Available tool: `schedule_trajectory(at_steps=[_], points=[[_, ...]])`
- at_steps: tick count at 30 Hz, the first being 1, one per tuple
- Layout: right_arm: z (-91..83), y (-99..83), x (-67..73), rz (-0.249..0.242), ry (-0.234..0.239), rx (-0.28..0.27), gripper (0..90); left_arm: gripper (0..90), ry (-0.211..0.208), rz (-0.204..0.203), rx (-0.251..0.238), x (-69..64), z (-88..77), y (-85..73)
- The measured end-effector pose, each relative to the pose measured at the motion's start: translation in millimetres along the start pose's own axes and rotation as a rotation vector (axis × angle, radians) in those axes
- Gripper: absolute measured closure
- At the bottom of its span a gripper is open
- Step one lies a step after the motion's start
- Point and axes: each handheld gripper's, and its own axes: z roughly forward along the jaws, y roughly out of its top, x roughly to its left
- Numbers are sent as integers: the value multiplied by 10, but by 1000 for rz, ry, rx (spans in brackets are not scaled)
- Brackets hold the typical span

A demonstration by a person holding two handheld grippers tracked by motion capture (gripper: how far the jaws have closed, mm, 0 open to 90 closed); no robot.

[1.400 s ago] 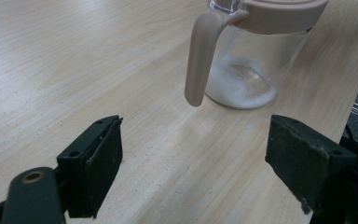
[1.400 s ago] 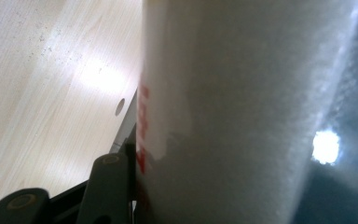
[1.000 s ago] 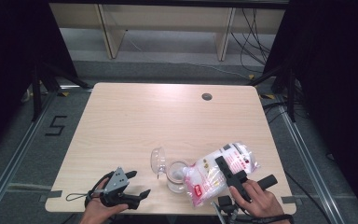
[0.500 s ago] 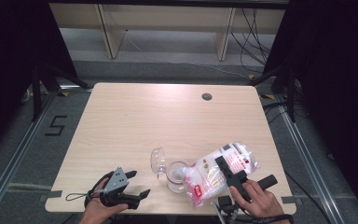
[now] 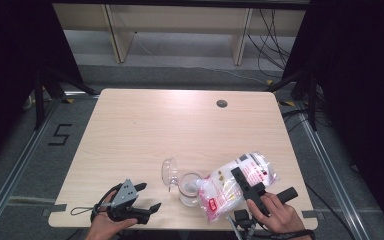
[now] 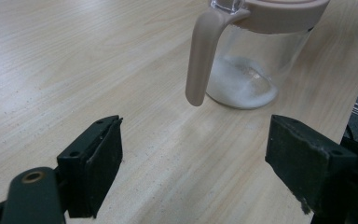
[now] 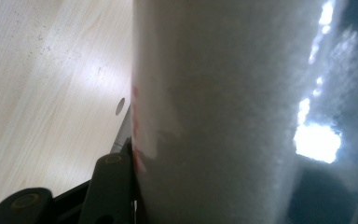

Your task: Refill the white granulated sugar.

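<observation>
1. Currently, left claw, left of the jar, rests open and empty on the tabletop.
2. Right claw grips the bag, tilted against the jar's right side.
3. Pouring appears underway; next, tip further.

A light wooden table is standing on a grey floor, with a round cable hole toward one o'clock. At twelve o'clock a pale shelf unit is standing, black curtains hanging at nine and three. A "5" marking is lying at nine.
</observation>
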Motion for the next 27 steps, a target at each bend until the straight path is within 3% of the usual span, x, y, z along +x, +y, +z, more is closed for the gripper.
schedule_trajectory(at_steps=[1,4,5,21,27], points=[[-9,-2,10,17,-11,9,541,183,0,-1,-1,-1,1,0],[1,-4,2,-3,-12,-1,542,183,0,-7,-1,-3,2,-2],[0,-6,16,13,-5,5,542,183,0,-7,-2,-3,2,-1],[-5,-22,8,15,-6,3,550,183,0,0,0,-1,1,0],[9,-21,4,4,14,-2,552,183,0,-1,-1,-1,0,0]])
